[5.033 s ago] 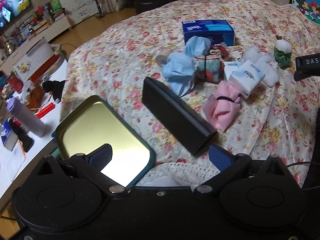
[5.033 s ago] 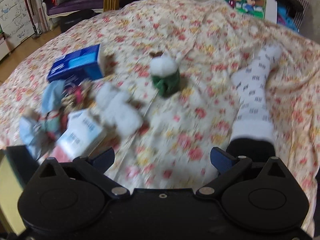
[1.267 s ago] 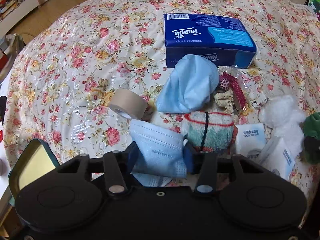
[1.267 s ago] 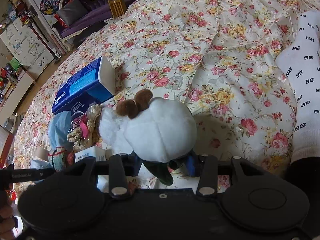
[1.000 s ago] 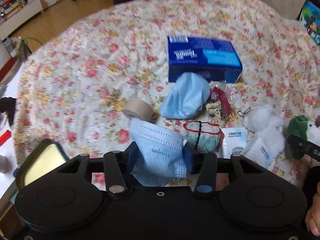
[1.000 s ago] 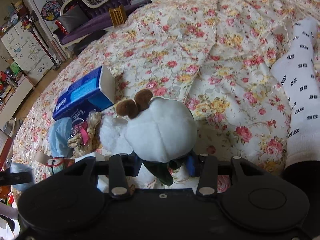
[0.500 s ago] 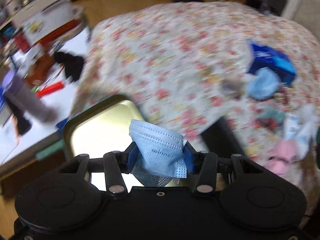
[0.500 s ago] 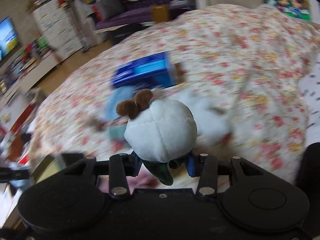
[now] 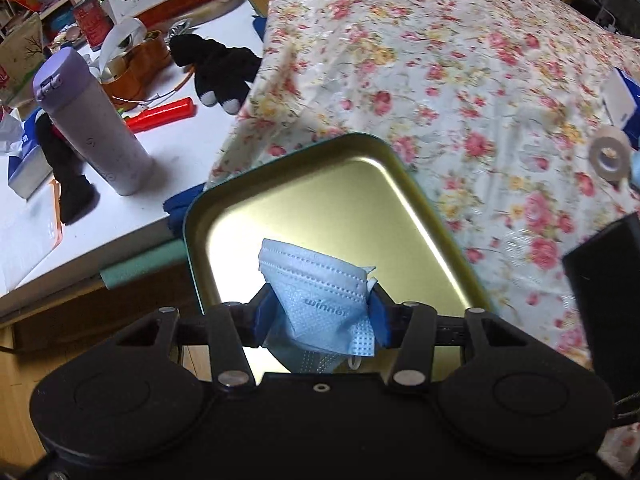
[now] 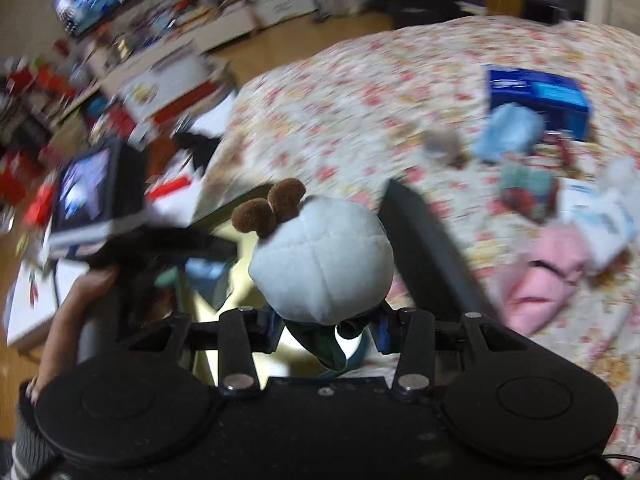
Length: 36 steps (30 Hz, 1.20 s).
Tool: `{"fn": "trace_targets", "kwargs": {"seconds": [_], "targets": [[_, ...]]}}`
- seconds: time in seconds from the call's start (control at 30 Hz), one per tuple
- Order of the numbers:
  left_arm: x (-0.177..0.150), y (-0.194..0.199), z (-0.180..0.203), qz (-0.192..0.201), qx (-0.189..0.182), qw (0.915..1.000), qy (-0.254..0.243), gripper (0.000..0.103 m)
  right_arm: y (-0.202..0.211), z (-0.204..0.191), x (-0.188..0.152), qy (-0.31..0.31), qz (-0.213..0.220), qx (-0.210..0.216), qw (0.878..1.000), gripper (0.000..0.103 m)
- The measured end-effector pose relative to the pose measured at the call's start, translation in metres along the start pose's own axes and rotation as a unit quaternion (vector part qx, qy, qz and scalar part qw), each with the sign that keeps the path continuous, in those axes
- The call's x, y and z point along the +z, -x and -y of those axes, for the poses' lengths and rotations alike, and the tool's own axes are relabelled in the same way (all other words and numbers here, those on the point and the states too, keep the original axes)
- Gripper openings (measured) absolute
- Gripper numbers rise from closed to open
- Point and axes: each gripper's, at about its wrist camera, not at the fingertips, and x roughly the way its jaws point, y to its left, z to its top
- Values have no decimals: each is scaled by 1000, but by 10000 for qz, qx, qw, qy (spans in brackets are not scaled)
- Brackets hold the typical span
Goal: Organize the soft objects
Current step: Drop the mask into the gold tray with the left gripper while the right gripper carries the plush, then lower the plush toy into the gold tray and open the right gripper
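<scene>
Since the earlier frames, both grippers have been carried away from the pile of soft things on the bed toward the near left edge, where a gold-lined tin tray (image 9: 436, 216) now fills the left wrist view. The left gripper (image 9: 320, 312) is held above the tray's near part, and a folded blue face mask (image 9: 320, 292) printed "winner" is seen pinched between its blue fingers (image 9: 264, 314); the mask stands up from between them, with its lower part hanging below. The fingers are beginning to part, though the mask is still pressed on both sides.

In the right wrist view, which is blurred, the right gripper (image 10: 326, 330) is clenched on a white plush toy (image 10: 320, 260) with brown tufts on top. The toy's green lower part is gripped between the fingers (image 10: 274, 326), while its round head bulges above them. The tray (image 10: 224, 210) is partly seen beneath and beyond the toy.

To the left of the bed, a white surface (image 9: 192, 140) carries a lilac flask (image 9: 92, 120). A roll of tape (image 9: 610, 158) lies on the floral bedspread (image 9: 440, 60) at the far right.
</scene>
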Motion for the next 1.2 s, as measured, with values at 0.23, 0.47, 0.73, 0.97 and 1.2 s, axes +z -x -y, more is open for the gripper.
{"fn": "trace_targets", "kwargs": {"seconds": [0.23, 0.47, 0.73, 0.97, 1.2], "targets": [[-4, -19, -19, -272, -124, 9994, 194, 50, -39, -38, -12, 279, -511, -95, 9983, 42], [-4, -13, -16, -126, -138, 9996, 192, 60, -72, -45, -9, 319, -790, -411, 9955, 42], [-3, -12, -18, -29, -23, 9997, 246, 77, -79, -45, -7, 318, -833, -583, 9943, 50], [-4, -14, -16, -117, -9, 9996, 248, 86, -79, -46, -7, 329, -843, -580, 9942, 50], [-4, -17, -14, -181, -3, 9995, 243, 87, -79, -44, -9, 272, -911, -586, 9937, 50]]}}
